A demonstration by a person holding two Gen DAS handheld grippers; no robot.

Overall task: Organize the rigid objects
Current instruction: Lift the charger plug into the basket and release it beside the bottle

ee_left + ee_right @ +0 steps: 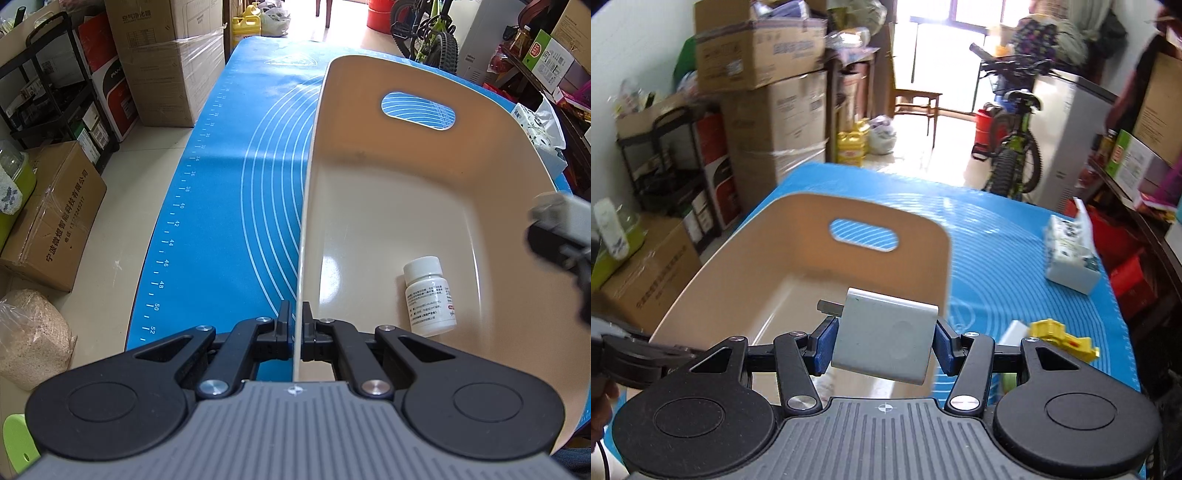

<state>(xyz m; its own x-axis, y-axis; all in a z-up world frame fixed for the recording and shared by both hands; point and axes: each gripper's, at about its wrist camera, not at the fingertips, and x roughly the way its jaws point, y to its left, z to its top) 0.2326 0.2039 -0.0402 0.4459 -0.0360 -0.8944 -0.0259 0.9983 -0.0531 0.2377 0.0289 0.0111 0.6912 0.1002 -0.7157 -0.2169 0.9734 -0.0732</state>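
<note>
Left claw [295, 332] clamped shut on the near wall of the beige bin [369, 177], probably to keep it steady on the blue-matted counter [229, 221]. Right claw [884, 345] gripping a white charger block [882, 339] over the bin's near edge, apparently for dropping in. White pill bottle [428, 295] already lying inside; yellow toy [1060, 338] waiting outside.

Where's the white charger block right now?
In the right wrist view, the white charger block sits clamped in the right gripper, held above the near end of the beige bin.
</note>
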